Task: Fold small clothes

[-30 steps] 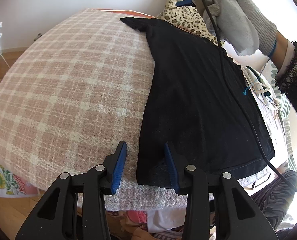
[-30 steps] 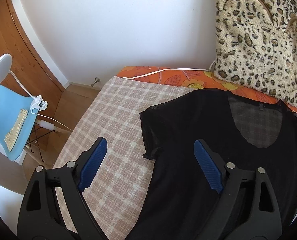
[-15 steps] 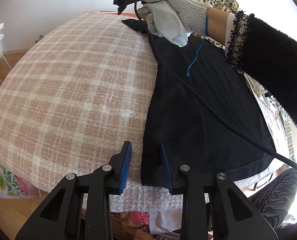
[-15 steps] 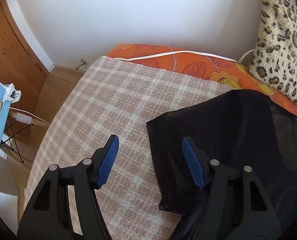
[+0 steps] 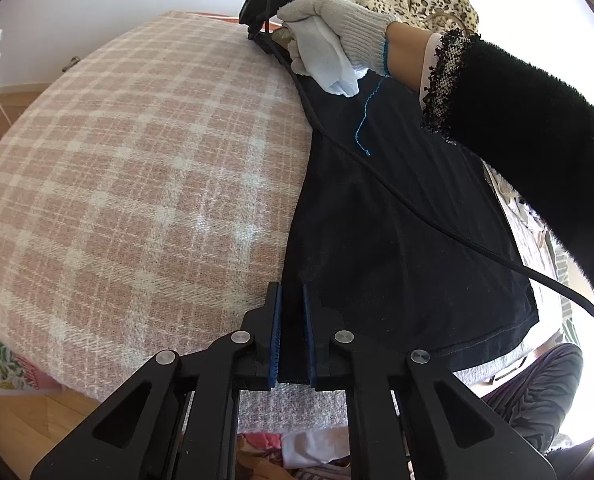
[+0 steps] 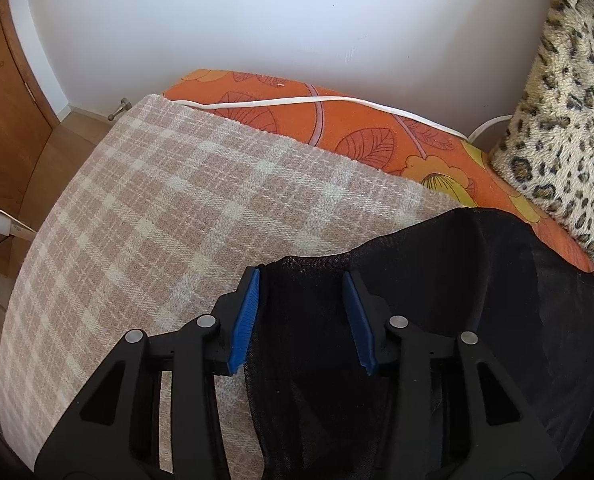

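Left wrist: left gripper (image 5: 291,334) clamped on shirt (image 5: 409,220) hem at 6 o'clock – shirt flat on plaid blanket (image 5: 137,168). Right wrist: right gripper (image 6: 303,320) just closing, sleeve between pads – not yet pinched.

Black shirt (image 5: 397,248): thin matt cloth, sheer mesh at its sleeve (image 6: 309,280); plaid blanket (image 5: 137,168): coarse woven wool-like cloth; left gripper (image 5: 291,336): matt black plastic, ribbed blue pads, metal pins; glove (image 5: 337,36), upper centre: knitted white cloth; cushion (image 6: 569,120), upper right: plush leopard-print pile.
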### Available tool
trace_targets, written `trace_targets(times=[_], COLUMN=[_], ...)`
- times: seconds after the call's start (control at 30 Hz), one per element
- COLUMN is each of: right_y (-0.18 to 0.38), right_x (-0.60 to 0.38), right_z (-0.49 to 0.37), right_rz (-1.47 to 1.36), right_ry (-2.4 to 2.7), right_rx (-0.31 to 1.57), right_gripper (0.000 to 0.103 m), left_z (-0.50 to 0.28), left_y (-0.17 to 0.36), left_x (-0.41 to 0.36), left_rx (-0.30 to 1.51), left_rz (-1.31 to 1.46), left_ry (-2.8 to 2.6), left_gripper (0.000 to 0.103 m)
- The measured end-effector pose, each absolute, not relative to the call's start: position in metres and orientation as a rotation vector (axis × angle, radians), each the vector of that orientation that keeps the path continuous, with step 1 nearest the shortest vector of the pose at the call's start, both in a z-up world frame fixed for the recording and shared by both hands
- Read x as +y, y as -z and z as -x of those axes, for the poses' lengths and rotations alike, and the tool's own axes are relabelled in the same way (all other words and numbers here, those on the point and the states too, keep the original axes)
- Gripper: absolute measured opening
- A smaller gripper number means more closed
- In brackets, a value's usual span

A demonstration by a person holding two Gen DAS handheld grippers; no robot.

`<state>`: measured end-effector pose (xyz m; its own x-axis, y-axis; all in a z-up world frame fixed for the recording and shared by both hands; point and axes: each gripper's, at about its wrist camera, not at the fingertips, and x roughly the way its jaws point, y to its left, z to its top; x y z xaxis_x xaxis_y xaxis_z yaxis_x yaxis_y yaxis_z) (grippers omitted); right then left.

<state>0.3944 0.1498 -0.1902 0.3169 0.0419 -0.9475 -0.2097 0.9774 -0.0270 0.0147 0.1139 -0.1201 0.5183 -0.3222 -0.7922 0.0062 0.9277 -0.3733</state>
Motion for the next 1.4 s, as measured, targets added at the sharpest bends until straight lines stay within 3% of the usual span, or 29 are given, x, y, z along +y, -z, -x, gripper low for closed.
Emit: trace_targets(times=[0.07, 0.2, 0.53, 1.4], right_y=[0.19, 0.188, 0.159, 0.098], right_x=[0.147, 0.137, 0.108, -0.015], right_z=[-0.397, -0.398, -0.415, -0.401], right_rz=[0.157, 0.132, 0.065, 0.094], right_ry=[-0.162, -0.154, -0.128, 0.004], right_rx=[1.229, 1.227, 1.171, 1.088], right_gripper=[0.02, 0.008, 0.006, 0.006], left_z=[-0.018, -0.021, -0.012, -0.034], left_y=[0.121, 0.12, 0.1, 0.084], left_x=[0.113, 0.113, 0.108, 0.023], left_rx=[1.014, 1.009, 0.914, 0.931], left_rz=[0.357, 0.391, 0.364, 0.288], left_ry=[0.216, 0.232, 0.292, 0.528], left_gripper=[0.006, 0.004, 0.002, 0.002])
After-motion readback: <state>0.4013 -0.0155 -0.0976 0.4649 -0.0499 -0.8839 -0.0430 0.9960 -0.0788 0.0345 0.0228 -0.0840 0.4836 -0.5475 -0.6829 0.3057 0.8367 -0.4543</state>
